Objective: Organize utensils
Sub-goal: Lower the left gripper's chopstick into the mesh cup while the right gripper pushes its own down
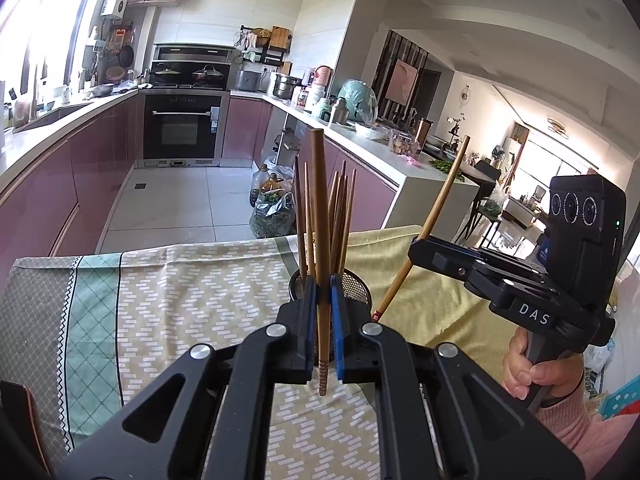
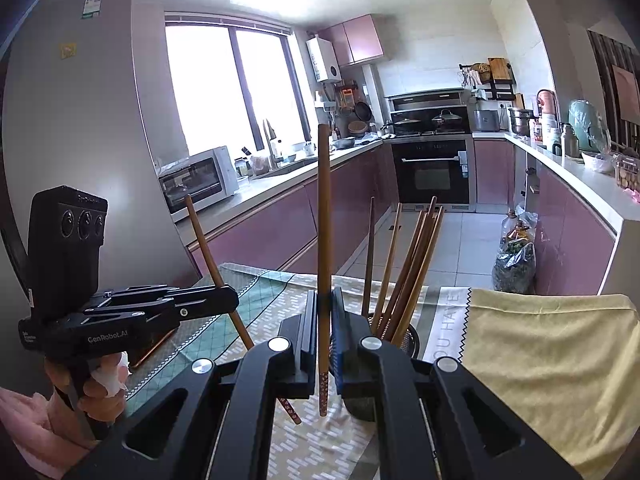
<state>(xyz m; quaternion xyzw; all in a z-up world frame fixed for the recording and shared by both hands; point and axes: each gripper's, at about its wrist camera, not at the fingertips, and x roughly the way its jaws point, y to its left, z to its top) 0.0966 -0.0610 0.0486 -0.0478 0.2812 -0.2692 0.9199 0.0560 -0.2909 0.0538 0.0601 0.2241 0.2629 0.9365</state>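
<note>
In the left wrist view, my left gripper [image 1: 323,286] is shut on a brown wooden chopstick [image 1: 320,200] that stands nearly upright, its patterned end hanging below the jaws. Just behind it sits a black mesh holder [image 1: 358,284] with several chopsticks standing in it. To the right, my right gripper [image 1: 416,250] is shut on a second chopstick [image 1: 444,196] that slants up to the right. The right wrist view shows the right gripper [image 2: 325,300] clamping its upright chopstick [image 2: 324,208], the holder [image 2: 410,340] close behind on the right, and the left gripper [image 2: 230,300] at the left.
The table carries a patterned green and beige cloth [image 1: 180,292] and a yellow cloth [image 2: 540,352] on the right. Beyond the table's far edge are the kitchen floor, bags and bottles [image 1: 272,208], and pink cabinets along both sides. A hand [image 1: 532,372] grips the right handle.
</note>
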